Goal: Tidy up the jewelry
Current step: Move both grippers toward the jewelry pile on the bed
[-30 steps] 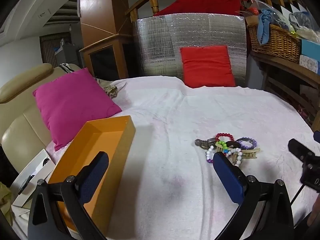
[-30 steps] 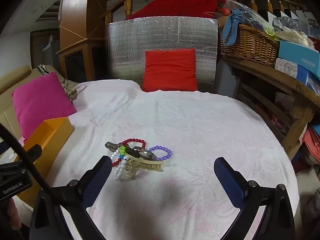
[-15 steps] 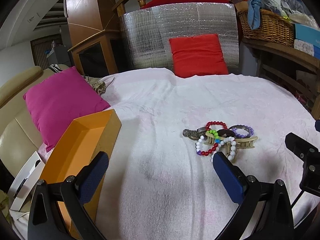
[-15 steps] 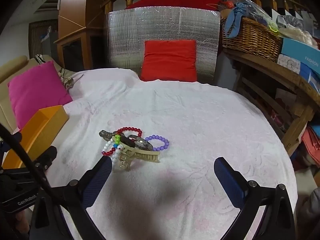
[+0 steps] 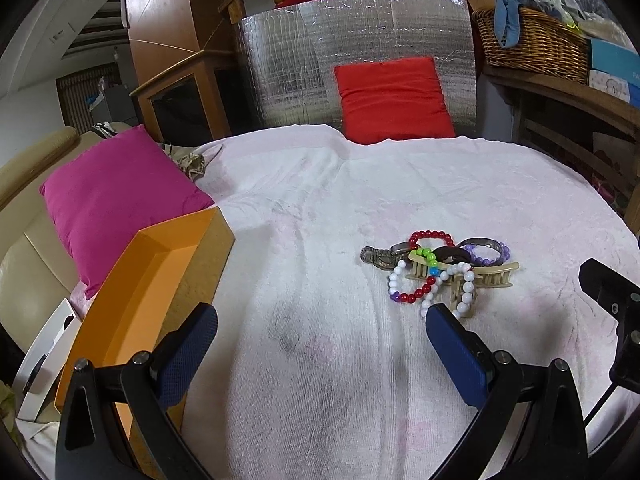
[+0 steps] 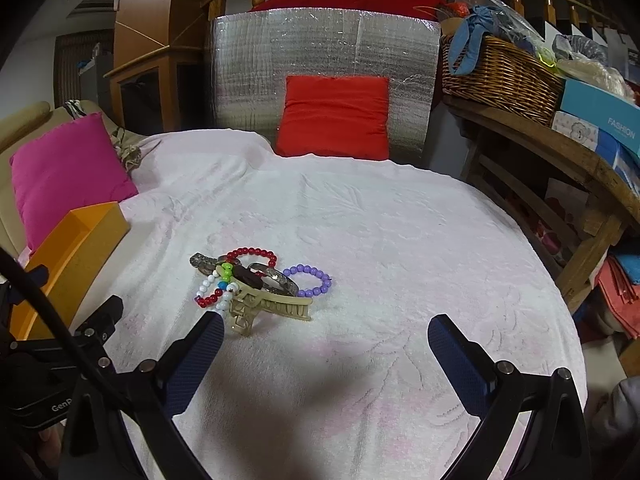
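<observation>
A tangled pile of jewelry (image 5: 438, 270) lies on the white towel: a red bead bracelet (image 5: 431, 235), a white bead bracelet (image 5: 460, 292), a purple bead bracelet (image 6: 310, 280), metal bangles and a beige claw hair clip (image 6: 272, 306). An open orange box (image 5: 140, 296) sits at the left; it also shows in the right wrist view (image 6: 68, 248). My left gripper (image 5: 320, 332) is open and empty, just short of the pile, which lies ahead of its right finger. My right gripper (image 6: 324, 344) is open and empty, the pile ahead of its left finger.
A magenta cushion (image 5: 116, 196) lies behind the box. A red cushion (image 5: 392, 100) leans on a silver foil panel (image 5: 352, 64) at the back. A wooden shelf with a wicker basket (image 6: 500, 76) and boxes stands to the right. The white towel (image 6: 400, 240) covers the round surface.
Both grippers have moved forward and lower toward the jewelry pile, which now looks larger and nearer. Both stay open. The jewelry and box have not moved.
</observation>
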{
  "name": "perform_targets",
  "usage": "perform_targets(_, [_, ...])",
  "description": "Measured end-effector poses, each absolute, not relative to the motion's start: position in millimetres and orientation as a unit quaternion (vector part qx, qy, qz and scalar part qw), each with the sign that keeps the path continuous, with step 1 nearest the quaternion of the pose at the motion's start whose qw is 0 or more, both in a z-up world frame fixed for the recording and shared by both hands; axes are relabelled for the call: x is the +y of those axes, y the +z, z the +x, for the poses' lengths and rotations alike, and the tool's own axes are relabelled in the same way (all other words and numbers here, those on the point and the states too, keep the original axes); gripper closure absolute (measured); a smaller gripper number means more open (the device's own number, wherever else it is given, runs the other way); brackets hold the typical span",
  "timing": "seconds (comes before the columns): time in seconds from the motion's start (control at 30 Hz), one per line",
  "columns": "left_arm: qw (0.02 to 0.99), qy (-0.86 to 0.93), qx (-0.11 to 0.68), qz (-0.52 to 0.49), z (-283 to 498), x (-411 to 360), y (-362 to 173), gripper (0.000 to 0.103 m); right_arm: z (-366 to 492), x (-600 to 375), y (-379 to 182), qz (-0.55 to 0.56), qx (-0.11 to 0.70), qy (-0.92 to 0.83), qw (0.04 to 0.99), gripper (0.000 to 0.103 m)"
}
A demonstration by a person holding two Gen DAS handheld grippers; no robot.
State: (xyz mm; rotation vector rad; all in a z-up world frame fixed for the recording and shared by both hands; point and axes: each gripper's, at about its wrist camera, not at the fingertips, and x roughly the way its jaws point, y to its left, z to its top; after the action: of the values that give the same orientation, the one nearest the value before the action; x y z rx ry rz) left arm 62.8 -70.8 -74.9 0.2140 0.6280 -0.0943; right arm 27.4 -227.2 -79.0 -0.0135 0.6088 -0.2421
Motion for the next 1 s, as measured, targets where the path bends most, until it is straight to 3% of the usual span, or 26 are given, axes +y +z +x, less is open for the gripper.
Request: perform_targets(1.0, [0.937,-0.061,0.329,0.105,70.7,-71.3,-85.0,0.000,35.8,-227.2,-91.2,-0.026,0.315,-0.131,0.940,0.000])
